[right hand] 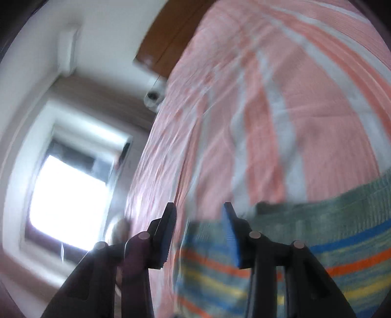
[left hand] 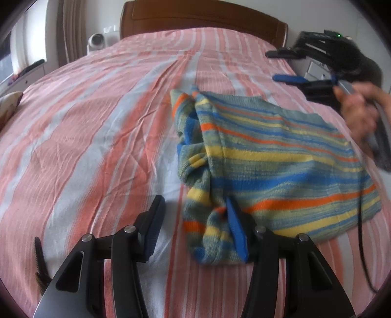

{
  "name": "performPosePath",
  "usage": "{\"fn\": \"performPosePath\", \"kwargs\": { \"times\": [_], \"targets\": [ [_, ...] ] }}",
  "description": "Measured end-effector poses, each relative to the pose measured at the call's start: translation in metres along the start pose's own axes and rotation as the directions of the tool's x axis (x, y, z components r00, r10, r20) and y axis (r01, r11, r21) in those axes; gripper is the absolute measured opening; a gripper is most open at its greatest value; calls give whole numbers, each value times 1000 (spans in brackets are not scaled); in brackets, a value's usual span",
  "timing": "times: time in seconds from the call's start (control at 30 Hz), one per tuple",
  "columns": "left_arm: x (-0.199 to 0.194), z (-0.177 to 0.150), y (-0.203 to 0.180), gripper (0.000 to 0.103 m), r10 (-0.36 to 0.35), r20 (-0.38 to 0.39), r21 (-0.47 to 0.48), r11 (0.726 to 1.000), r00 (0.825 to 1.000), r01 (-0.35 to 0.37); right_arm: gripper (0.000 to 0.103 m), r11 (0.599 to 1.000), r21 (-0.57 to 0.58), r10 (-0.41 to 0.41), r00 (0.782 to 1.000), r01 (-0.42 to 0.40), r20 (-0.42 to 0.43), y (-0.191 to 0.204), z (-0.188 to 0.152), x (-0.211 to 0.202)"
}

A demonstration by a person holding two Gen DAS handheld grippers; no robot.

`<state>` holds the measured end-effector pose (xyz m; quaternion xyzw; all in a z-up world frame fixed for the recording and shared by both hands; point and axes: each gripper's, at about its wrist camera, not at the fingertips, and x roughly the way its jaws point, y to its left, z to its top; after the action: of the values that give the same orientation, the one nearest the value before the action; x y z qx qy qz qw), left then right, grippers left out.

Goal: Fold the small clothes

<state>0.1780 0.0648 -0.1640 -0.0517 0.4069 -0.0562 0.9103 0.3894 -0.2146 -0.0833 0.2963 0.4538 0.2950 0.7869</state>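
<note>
The garment [left hand: 276, 156] lies on the bed [left hand: 97, 137], right of its middle, with the headboard [left hand: 200, 22] at the far end and a pillow [left hand: 9, 105] far left.

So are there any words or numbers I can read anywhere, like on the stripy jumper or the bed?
None can be read.
Striped knit garment: only coloured stripes, no label showing.
Striped bedsheet: only stripes.
Right gripper: a green light, no lettering visible.
White device by the headboard: too small and blurred to show any text.
</note>
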Motion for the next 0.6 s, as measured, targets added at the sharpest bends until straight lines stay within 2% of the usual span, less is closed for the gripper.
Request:
{"fn": "performPosePath", "kwargs": {
  "times": [0.03, 0.1, 0.2, 0.23, 0.3, 0.4, 0.5, 0.57, 0.6],
  "targets": [
    [-1, -1, 0, 53, 0, 1, 0, 1000, 1000, 0, 42, 998, -63, -13, 997, 8, -70, 9, -10, 0],
    [-2, -1, 0, 53, 1, 1, 2, 1000, 1000, -1, 42, 989, -150, -16, 987, -8, -159, 17, -36, -7],
    [-2, 0, -1, 54, 1, -2, 2, 1000, 1000, -1, 45, 967, -253, -84, 975, 30, -207, 5, -73, -35],
    [0, 2, 0, 54, 2, -2, 2, 1000, 1000, -2, 45, 957, -284, -128, 969, 65, -209, -7, -94, -57],
    [-3, 3, 0, 54, 8, -13, 5, 1000, 1000, -8, 45, 941, -312, -199, 960, 132, -196, -28, -122, -92],
    [-8, 9, 0, 60, 26, -77, 33, 999, 997, -24, 45, 924, -312, -276, 949, 219, -151, -65, -154, -141],
    [-29, 4, 1, 63, 83, -128, 65, 995, 988, -75, 45, 893, -308, -364, 929, 329, -61, -92, -189, -202],
    [-46, -1, 2, 68, 83, -125, 52, 996, 989, -77, 45, 873, -290, -404, 915, 392, 22, -103, -214, -247],
    [-57, -6, 1, 75, 75, -113, 36, 997, 991, -72, 50, 864, -283, -417, 907, 417, 64, -107, -222, -265]
  ]
}}
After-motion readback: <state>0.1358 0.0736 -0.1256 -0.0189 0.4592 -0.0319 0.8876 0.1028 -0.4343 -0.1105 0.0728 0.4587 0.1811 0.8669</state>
